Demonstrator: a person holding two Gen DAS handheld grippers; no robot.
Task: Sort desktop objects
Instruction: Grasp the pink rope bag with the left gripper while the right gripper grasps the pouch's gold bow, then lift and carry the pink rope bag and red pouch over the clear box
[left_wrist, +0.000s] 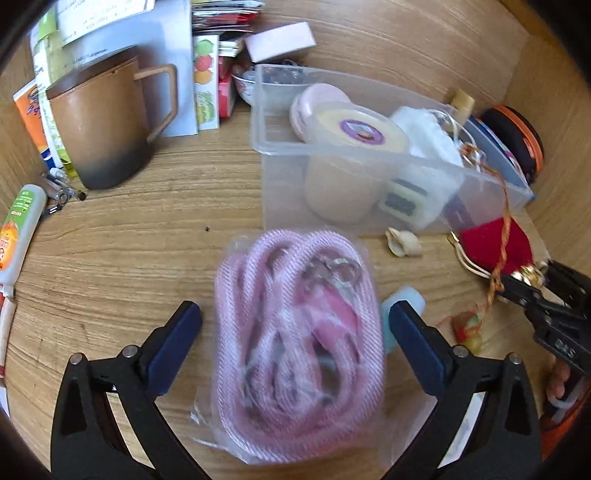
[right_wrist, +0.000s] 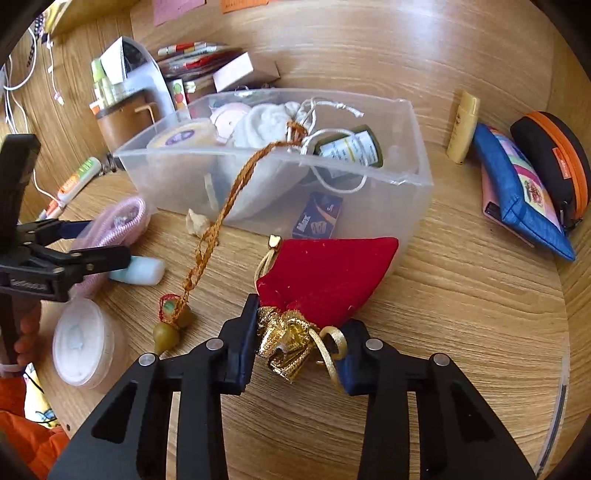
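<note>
progress: honestly about halfway by my guess. The clear plastic storage bin (right_wrist: 413, 192) already holds a bunch of stuff: a round cream tub with a purple label (left_wrist: 356, 133), a white drawstring cloth bag (right_wrist: 266, 122), a dark green bottle (right_wrist: 351, 149).

still out: red velvet pouch with a gold ruffled neck (right_wrist: 325, 277), pink woven strap sealed in a clear plastic bag (left_wrist: 295, 339), a braided orange cord with bead charm (right_wrist: 221, 214) trailing over the bin's near wall, a pale blue eraser-like block (right_wrist: 142, 271), a white round lidded pot (right_wrist: 81, 341), plus a blue zip pouch (right_wrist: 517, 199) far right.

right gripper (right_wrist: 299, 347): clenched on the pouch's gold neck, pads pinching it from both sides. The red body lies on the wooden desk (right_wrist: 461, 314) just beyond the fingertips, touching the bin's near wall.

left gripper (left_wrist: 295, 321): jaws spread wide, one each side of the pink strap bag, not pressing it as far as I can see. Bag sits between them, near side of the bin.
</note>
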